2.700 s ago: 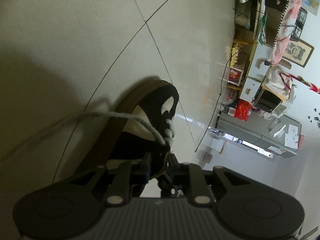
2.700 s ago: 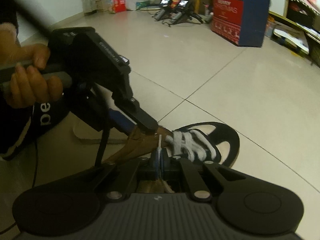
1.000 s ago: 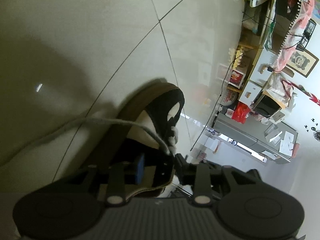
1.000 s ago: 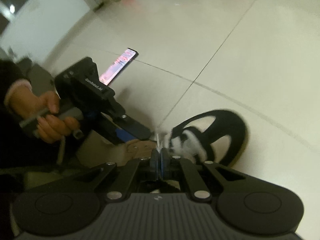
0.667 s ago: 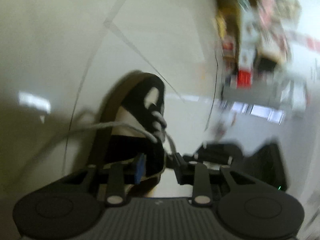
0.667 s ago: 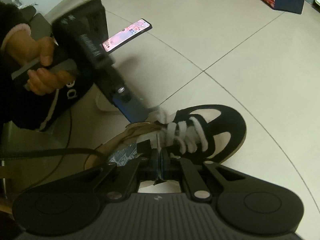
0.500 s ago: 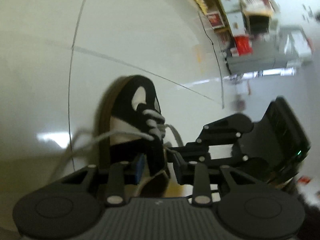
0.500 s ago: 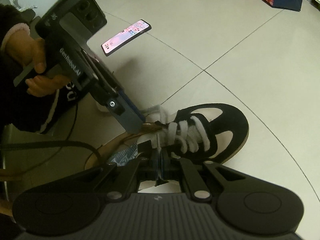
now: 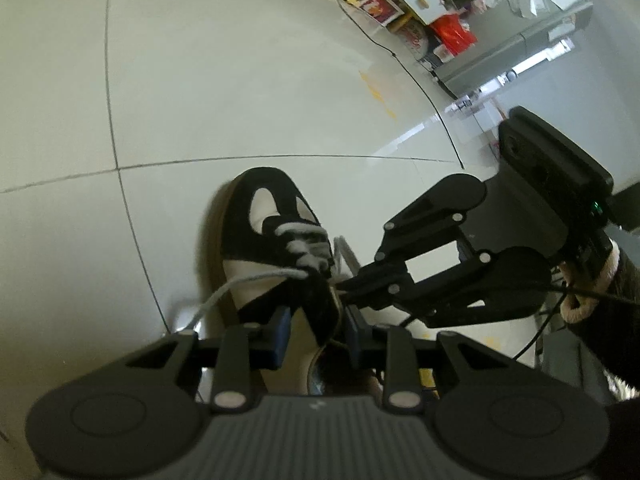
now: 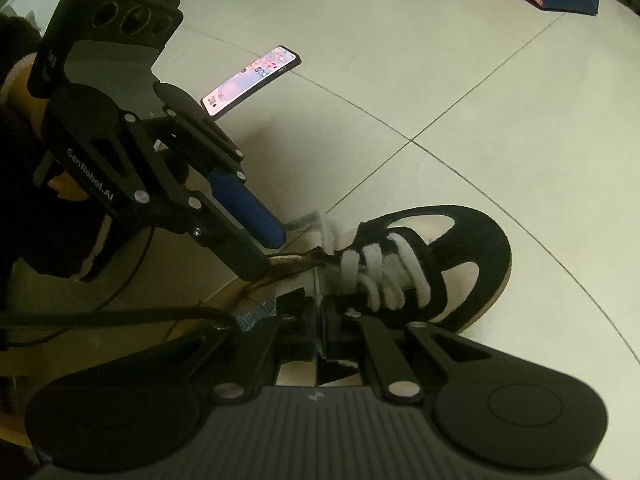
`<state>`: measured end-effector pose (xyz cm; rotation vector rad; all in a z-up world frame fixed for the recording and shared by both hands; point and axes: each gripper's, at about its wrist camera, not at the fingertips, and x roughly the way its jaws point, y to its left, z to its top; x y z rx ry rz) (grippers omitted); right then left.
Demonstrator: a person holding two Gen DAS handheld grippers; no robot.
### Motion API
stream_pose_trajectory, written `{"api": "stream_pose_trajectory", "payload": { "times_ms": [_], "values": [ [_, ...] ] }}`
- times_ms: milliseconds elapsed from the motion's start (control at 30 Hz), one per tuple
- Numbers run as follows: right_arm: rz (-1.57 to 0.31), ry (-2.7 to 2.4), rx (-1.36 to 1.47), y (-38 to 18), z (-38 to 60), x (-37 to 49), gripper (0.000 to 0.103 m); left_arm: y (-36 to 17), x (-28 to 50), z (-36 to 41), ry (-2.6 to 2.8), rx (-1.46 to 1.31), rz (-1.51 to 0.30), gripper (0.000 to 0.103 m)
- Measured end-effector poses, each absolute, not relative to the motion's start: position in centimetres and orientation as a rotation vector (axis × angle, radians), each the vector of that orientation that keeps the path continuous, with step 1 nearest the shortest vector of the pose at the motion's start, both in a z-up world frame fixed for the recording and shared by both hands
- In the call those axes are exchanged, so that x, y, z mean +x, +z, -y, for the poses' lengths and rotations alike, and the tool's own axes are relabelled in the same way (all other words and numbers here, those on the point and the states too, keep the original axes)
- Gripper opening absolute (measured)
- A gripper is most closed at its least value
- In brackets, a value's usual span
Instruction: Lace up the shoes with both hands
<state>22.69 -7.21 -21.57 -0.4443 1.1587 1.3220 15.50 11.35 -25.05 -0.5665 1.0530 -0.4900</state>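
A: Shoe (image 10: 420, 264) sits on the floor tiles (image 9: 200, 80), toe pointing away, black and white with white laces. Since a second ago the left gripper (image 9: 316, 336) has rolled over and come up; the right gripper (image 9: 344, 284) is now in its view, wasn't before.

B: Left grip?

A: Jaws part spread, straddling the shoe's tongue and collar edge. Can't tell if the pads press it. In the right wrist view the left gripper (image 10: 268, 252) angles down at the shoe opening.

B: Right?

A: Right gripper (image 10: 318, 324) barely moved, pads pressed together, pinching the lace end (image 10: 318, 300) above the shoe's eyelets. Loose lace (image 9: 240, 284) trails off left. Phone (image 10: 252, 80) lies on the floor behind, screen lit.
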Motion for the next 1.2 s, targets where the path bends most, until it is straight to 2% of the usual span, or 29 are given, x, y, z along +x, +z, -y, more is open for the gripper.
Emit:
{"api": "stream_pose_trajectory", "payload": {
  "times_ms": [600, 700, 800, 933, 1200],
  "values": [
    [-1.103, 1.275, -0.46, -20.8, 7.6, 21.4, 0.003, -23.7, 15.5, -9.3, -0.526, -0.454, -1.006, 0.029],
    [-1.096, 1.275, -0.457, -20.9, 7.4, 21.2, 0.003, -23.8, 15.7, -9.0, -0.512, -0.437, -1.012, 0.025],
    [-1.088, 1.273, -0.456, -21.0, 7.2, 21.0, 0.003, -24.0, 15.7, -8.8, -0.481, -0.408, -1.01, 0.015],
    [-1.084, 1.279, -0.445, -21.0, 7.2, 21.0, 0.003, -24.3, 15.4, -9.8, -0.466, -0.453, -0.996, 0.014],
    [-1.041, 1.298, -0.474, -20.6, 7.1, 20.4, 0.003, -27.5, 15.4, -14.3, -0.34, -0.745, -1.078, 0.015]
  ]
}}
